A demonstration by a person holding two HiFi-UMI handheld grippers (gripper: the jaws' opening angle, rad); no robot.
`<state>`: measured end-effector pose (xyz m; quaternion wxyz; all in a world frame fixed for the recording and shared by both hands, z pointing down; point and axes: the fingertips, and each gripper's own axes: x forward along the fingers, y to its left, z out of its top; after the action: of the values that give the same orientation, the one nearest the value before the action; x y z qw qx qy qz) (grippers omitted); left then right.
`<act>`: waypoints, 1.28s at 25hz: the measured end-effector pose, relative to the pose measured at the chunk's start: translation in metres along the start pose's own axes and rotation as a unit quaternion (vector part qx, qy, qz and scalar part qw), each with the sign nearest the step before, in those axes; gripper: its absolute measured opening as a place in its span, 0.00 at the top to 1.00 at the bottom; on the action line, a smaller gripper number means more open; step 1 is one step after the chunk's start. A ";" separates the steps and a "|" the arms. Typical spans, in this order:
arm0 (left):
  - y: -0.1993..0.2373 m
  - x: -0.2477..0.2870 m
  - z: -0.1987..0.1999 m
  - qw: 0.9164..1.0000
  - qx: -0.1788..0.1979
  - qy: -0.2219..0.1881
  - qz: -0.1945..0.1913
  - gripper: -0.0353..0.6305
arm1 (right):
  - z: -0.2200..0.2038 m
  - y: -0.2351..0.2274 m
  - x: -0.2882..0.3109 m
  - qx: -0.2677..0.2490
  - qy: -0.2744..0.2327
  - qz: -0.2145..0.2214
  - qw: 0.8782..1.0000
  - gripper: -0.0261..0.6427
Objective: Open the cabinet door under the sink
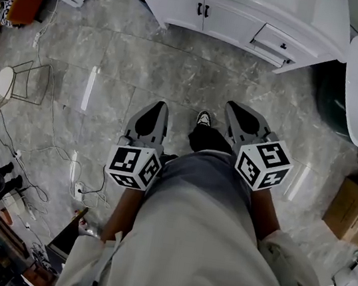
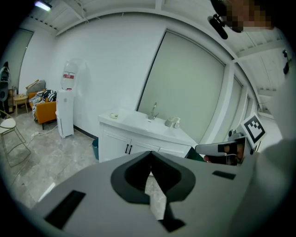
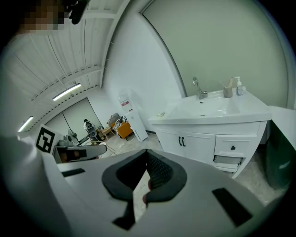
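The white vanity cabinet [image 1: 206, 15] stands ahead across the floor, its two doors closed, with a pair of black handles [image 1: 202, 9] at the middle. In the left gripper view the doors [image 2: 118, 146] sit below the sink [image 2: 148, 121]. The right gripper view shows the same doors [image 3: 185, 143] and the faucet [image 3: 198, 88]. My left gripper [image 1: 160, 104] and right gripper [image 1: 233, 105] are held close to my body, far short of the cabinet. Both are shut with nothing in them, fingertips touching, as the left gripper [image 2: 150, 155] and right gripper [image 3: 147, 152] views show.
A drawer [image 1: 275, 43] right of the doors stands slightly pulled out. A dark green bin [image 1: 331, 96] and a cardboard box [image 1: 357, 211] are at the right. Cables [image 1: 49, 152] and a wire stool [image 1: 7, 81] lie to the left. A water dispenser [image 2: 66, 109] stands by the wall.
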<state>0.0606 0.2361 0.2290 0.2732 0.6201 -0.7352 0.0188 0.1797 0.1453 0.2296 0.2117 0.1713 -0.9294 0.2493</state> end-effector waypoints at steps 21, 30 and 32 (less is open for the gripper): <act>-0.002 0.062 0.033 1.000 -0.022 -0.012 -0.020 0.94 | 0.040 -0.046 0.029 -0.017 -0.025 -0.038 0.999 0.94; 0.046 0.110 0.069 0.999 -0.018 -0.001 -0.044 0.95 | 0.076 -0.055 0.094 -0.020 -0.027 -0.081 0.996 0.94; 0.060 0.122 0.076 0.998 -0.017 0.007 -0.052 0.95 | 0.086 -0.059 0.110 -0.013 -0.030 -0.092 0.995 0.94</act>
<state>-0.0335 0.1121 0.2345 0.2893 0.6526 -0.7002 -0.0033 0.0842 0.0278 0.2377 0.2076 0.2609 -0.9187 0.2115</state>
